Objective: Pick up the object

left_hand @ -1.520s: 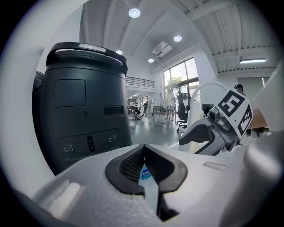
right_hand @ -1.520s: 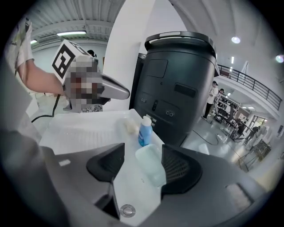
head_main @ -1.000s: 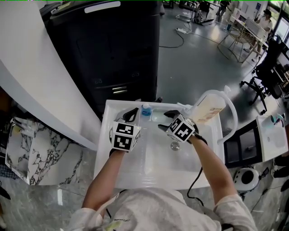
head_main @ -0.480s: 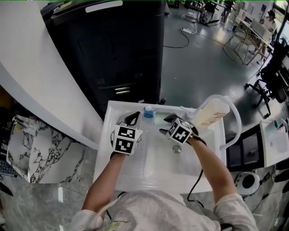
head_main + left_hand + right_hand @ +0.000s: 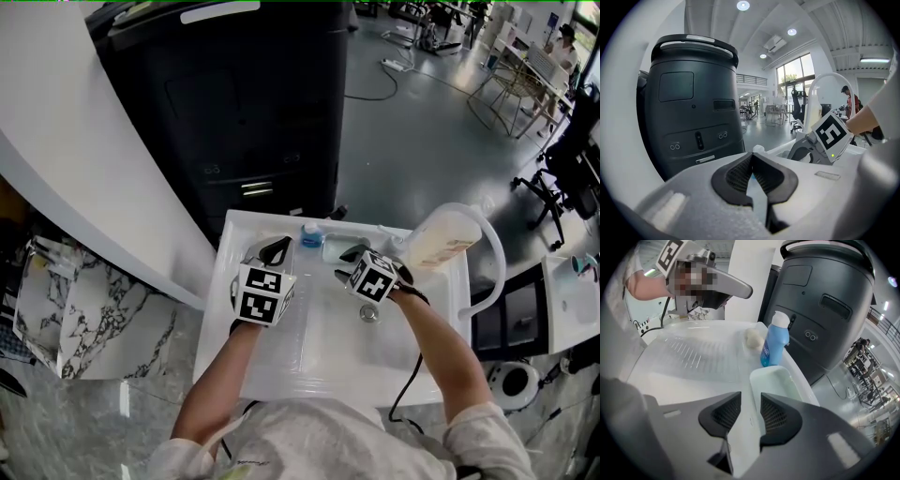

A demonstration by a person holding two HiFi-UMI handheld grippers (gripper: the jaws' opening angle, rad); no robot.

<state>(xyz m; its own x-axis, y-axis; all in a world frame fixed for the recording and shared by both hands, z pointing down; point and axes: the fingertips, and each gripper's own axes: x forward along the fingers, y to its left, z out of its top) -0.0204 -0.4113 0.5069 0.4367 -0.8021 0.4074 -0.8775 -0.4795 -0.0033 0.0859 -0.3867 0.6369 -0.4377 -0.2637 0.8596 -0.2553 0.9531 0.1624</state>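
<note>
A white plastic sink [image 5: 212, 330] stood on a glossy grey floor [image 5: 394, 141] in an open workroom. A veined marble slab [image 5: 75, 309] lay at the near left, and a tall black cabinet [image 5: 234, 94] blocked the space just beyond the sink's far rim. Over the sink's left part the left tongs [image 5: 751, 157] hung clenched and empty. On the far ledge stood a blue plastic bottle [image 5: 774, 341], then a pale green rectangular dish [image 5: 774, 380]. The right tongs [image 5: 751, 405], which had just been closing, straddled that dish's left edge, pads apart from it. A white jug of beige liquid [image 5: 441, 239] crowded the right rim.
</note>
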